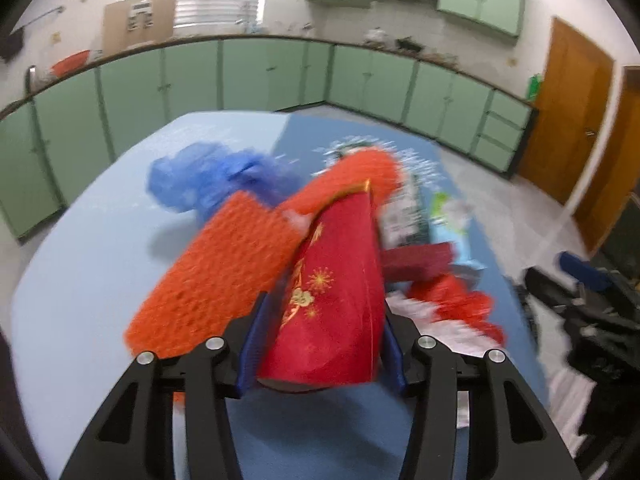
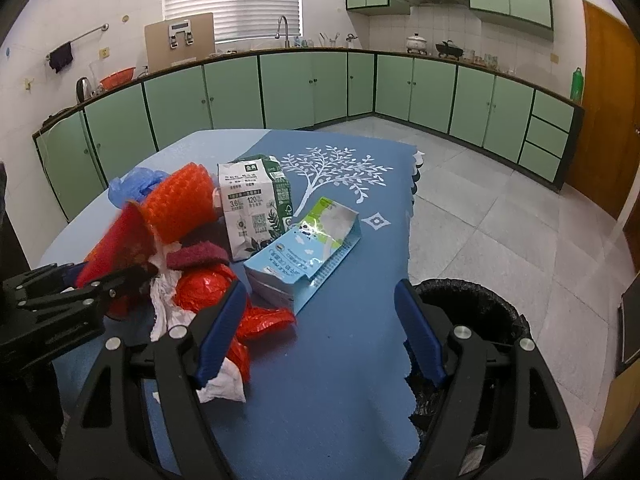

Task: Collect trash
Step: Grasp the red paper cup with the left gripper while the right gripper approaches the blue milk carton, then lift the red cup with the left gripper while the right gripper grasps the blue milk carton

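**Left grip lands on the red paper bag while the right waits over the cloth**

The left hand-held gripper (image 1: 320, 344) has its 2 blue pads pressed against the sides of a red paper bag (image 1: 336, 300) with gold print, jaws roughly half closed around it. The bag stands up between the pads, and an orange mesh sleeve (image 1: 224, 276) leans against its left side. The left wrist view is blurred, so finer detail is lost.

Over on the right wrist view, the right hand-held gripper (image 2: 320, 332) hangs wide open with nothing between its pads, above a bare stretch of the blue cloth (image 2: 344, 380) that covers the surface (image 2: 80, 236).

The trash sits in a heap on the left part of that cloth: a crumpled blue plastic bag (image 2: 132, 186) at the back, the orange mesh sleeve in front of it, a dark red scouring pad (image 2: 196, 258) below, then white tissue (image 2: 168, 304) and shiny red wrapping (image 2: 208, 288) nearest the camera. Just right of the heap, a green and white milk carton (image 2: 252, 208) stands upright, and a light blue milk carton (image 2: 304, 256) lies flattened on its side, touching the upright one's base.

At the right edge of the surface, lower down, a bin with a black liner (image 2: 480, 304) stands on the tiled floor (image 2: 500, 208).
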`<state>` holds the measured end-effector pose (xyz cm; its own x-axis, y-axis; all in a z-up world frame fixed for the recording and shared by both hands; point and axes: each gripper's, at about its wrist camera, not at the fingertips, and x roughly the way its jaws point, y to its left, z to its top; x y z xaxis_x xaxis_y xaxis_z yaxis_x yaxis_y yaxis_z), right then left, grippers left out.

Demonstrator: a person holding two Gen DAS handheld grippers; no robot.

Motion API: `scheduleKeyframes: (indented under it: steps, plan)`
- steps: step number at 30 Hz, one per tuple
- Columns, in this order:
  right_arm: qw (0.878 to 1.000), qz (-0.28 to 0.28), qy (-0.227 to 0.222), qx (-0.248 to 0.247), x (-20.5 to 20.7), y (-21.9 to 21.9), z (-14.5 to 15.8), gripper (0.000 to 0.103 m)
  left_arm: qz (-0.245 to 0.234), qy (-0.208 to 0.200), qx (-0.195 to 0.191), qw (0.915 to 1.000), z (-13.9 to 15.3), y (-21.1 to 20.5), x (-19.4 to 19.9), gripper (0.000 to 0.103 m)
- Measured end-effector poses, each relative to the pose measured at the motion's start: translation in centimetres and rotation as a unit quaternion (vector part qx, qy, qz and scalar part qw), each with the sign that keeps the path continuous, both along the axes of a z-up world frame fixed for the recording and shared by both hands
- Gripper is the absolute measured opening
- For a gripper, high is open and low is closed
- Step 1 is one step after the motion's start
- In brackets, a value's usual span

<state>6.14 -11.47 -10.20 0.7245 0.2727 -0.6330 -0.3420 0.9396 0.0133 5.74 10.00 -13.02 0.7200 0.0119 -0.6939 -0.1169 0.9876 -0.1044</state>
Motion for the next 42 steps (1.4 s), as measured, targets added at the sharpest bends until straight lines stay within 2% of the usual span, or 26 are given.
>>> scheduleKeyframes:
  steps: [3, 6, 18, 24, 29, 39, 42]
  plan:
    - [1.000, 0.002, 0.001, -0.001, 0.0, 0.1, 0.0, 0.075, 0.010, 0.000, -0.032, 0.9994, -0.2, 1.0, -0.1, 0.050]
    - [1.000, 0.005, 0.000, -0.002, 0.0, 0.3, 0.0, 0.075, 0.013, -0.013, -0.023, 0.9996, 0.2, 0.9, -0.5, 0.049]
    - [1.000, -0.006, -0.026, 0.006, 2.2, 1.3, 1.5, 0.075, 0.003, -0.069, -0.052, 0.9963, 2.9, 0.5, -2.1, 0.049]
    - [1.000, -0.030, -0.006, -0.001, 4.4, 1.9, 0.9, 0.075, -0.005, -0.095, -0.027, 0.9951, 4.0, -0.6, -1.4, 0.049]
    - [0.999, -0.031, 0.012, -0.013, 5.5, 2.9, -0.6, 0.075, 0.000, -0.091, -0.013, 0.9958, 2.8, -0.3, -0.1, 0.049]
    - [0.998, -0.009, 0.051, -0.021, 6.8, 4.5, -2.6, 0.075, -0.009, -0.088, -0.032, 0.9956, 2.7, 0.3, 0.5, 0.049]
    - [0.998, -0.007, 0.057, -0.029, 7.1, 4.8, -2.9, 0.079, -0.013, -0.087, -0.036, 0.9955, 2.7, 0.2, 0.5, 0.049]
